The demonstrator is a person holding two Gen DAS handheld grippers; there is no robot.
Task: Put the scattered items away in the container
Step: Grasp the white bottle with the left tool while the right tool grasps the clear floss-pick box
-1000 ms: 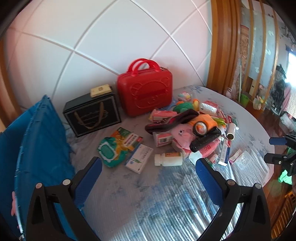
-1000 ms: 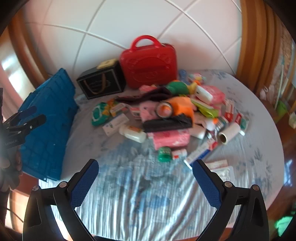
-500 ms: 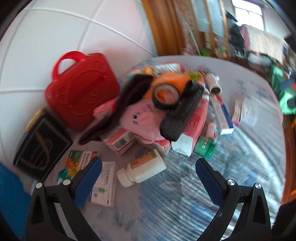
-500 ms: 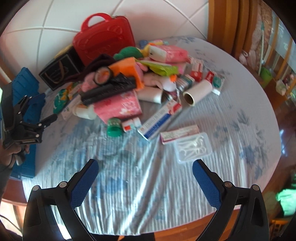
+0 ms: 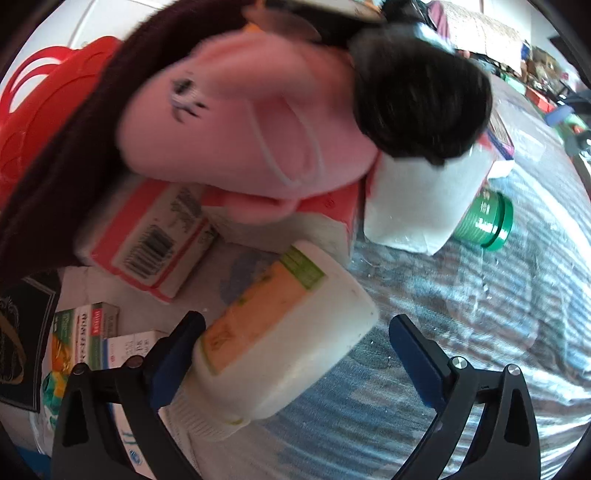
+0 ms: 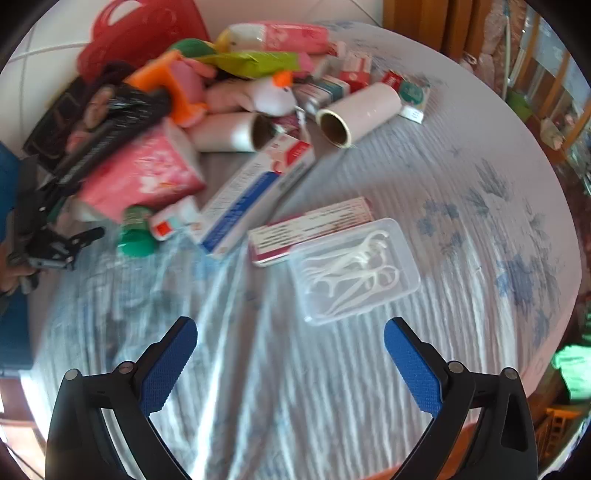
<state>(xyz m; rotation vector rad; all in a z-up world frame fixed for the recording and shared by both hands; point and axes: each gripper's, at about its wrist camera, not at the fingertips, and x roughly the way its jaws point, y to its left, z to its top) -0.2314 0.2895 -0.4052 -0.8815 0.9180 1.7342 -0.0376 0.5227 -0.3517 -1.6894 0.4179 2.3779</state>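
Note:
My left gripper (image 5: pixel 295 354) is open around a white pill bottle (image 5: pixel 284 339) with an orange label that lies on the table; its left finger (image 5: pixel 173 365) touches or nearly touches the bottle, and the right finger stands apart. The pile with a pink plush (image 5: pixel 251 122) and a black roll (image 5: pixel 421 107) is just beyond. My right gripper (image 6: pixel 291 362) is open and empty above the cloth, short of a clear box of floss picks (image 6: pixel 354 269). The red case (image 6: pixel 147 33) stands at the back. The left gripper (image 6: pixel 55 243) shows at the left of the right wrist view.
A round table with a pale blue floral cloth (image 6: pixel 480 206) holds a heap of boxes, tissue packs (image 6: pixel 144 177), a toothpaste box (image 6: pixel 255 192), lint rollers (image 6: pixel 358 110) and a green jar (image 5: pixel 484 221). A blue container (image 6: pixel 11 314) is at the far left.
My left gripper has moved in close and low, so that the white bottle now lies between its fingers. My right gripper has moved forward and right toward the floss box.

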